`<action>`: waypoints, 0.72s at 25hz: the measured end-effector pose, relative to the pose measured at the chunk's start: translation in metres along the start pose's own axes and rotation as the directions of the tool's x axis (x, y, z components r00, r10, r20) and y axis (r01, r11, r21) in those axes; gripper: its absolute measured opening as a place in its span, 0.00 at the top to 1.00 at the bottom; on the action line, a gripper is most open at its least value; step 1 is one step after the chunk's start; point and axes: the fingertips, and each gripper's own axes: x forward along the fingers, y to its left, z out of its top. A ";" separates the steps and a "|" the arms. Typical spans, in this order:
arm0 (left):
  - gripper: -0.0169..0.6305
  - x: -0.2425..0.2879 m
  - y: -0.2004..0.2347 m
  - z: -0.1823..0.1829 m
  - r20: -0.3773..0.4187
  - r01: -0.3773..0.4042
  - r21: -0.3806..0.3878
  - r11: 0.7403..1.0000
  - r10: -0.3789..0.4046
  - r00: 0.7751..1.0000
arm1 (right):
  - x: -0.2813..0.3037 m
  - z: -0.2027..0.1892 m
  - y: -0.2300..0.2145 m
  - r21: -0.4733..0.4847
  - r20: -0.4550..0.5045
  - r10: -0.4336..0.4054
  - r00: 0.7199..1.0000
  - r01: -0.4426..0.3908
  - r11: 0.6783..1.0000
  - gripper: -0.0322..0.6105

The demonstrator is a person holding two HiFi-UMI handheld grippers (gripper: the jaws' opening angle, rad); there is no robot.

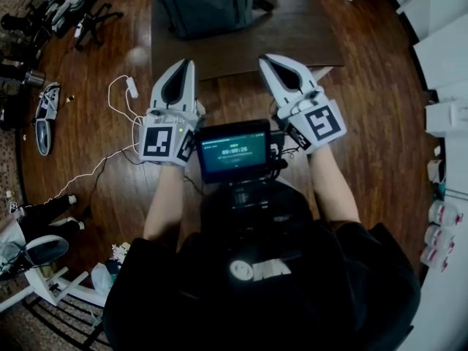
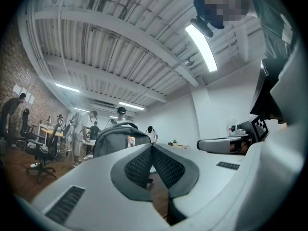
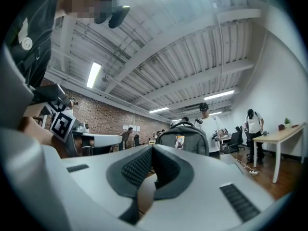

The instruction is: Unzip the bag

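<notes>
A grey backpack stands upright at the far end of a low brown table, its zippers closed as far as I can see. My left gripper and right gripper are held side by side short of the table's near edge, both pointing at the bag and well apart from it. In the left gripper view the jaws meet at the tips with nothing between them, and the backpack shows just beyond. The right gripper is likewise shut and empty, with the backpack ahead.
A small screen hangs at the person's chest between the arms. A white cable and shoes lie on the wooden floor at left. White shelving lines the right. Several people and a pale desk stand far behind the bag.
</notes>
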 end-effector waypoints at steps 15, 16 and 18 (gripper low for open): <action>0.97 0.002 -0.005 -0.003 0.000 0.021 0.002 1.000 -0.021 1.000 | -0.006 0.002 -0.004 -0.008 0.002 -0.018 1.000 0.018 1.000 0.92; 0.97 0.003 -0.005 -0.003 -0.002 0.021 0.001 1.000 -0.021 1.000 | -0.006 0.002 -0.004 -0.009 0.003 -0.018 1.000 0.018 1.000 0.92; 0.97 0.003 -0.005 -0.002 -0.004 0.021 0.001 1.000 -0.021 1.000 | -0.006 0.003 -0.004 -0.011 0.003 -0.018 1.000 0.018 1.000 0.92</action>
